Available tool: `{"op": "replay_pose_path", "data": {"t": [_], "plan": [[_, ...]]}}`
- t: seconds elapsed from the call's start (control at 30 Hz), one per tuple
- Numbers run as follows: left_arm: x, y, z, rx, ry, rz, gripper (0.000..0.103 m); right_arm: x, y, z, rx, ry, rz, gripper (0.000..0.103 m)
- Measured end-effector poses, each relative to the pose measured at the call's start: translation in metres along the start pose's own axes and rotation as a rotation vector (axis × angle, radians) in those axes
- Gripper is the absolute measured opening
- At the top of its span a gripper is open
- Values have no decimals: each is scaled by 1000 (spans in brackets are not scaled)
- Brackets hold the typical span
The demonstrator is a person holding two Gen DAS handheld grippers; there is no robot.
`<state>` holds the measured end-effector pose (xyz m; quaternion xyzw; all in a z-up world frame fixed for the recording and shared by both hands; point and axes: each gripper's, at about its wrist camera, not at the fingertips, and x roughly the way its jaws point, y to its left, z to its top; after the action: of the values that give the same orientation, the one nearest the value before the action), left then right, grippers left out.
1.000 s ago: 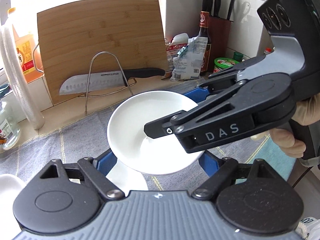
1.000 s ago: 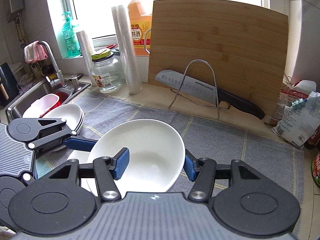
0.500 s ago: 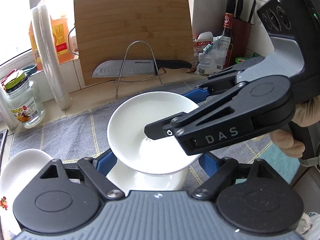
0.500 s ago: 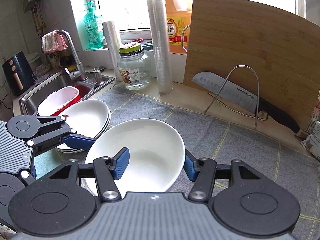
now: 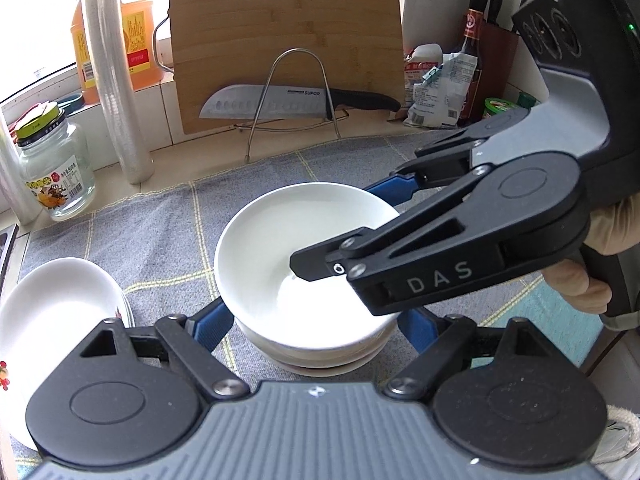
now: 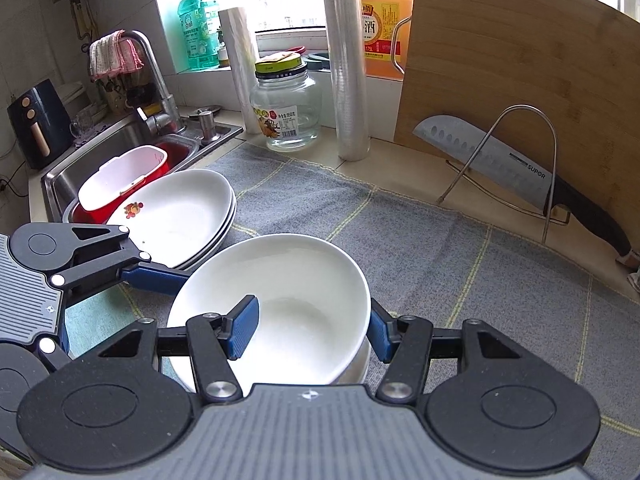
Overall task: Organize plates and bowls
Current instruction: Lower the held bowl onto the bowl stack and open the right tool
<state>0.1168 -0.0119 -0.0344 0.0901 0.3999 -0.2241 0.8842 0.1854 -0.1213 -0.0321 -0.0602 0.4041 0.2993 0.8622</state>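
I have the right gripper [image 6: 310,330] clamped on the near rim of the round white ceramic bowl [image 6: 276,304], one blue pad inside the wall and the other outside, so the grip holds the bowl steady. The bowl sits on a short stack of similar white bowls [image 5: 316,354] on the grey checked cloth mat [image 6: 420,240], nested there to save room. My left gripper [image 5: 316,326] straddles that stack with its tongs apart, the blue fingers [image 5: 210,326] on either side; I cannot tell if they touch it, and I judge they are there to steady it. A separate stack of wide white plates [image 6: 176,212] lies just beside, next to the steel sink [image 6: 100,152]
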Motion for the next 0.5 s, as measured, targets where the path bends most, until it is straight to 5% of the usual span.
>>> {"op": "replay_pose_path", "data": {"t": [0.5], "plan": [[3, 1, -1, 14, 16, -4, 88, 3, 3, -4, -19, 8, -12, 63]]}}
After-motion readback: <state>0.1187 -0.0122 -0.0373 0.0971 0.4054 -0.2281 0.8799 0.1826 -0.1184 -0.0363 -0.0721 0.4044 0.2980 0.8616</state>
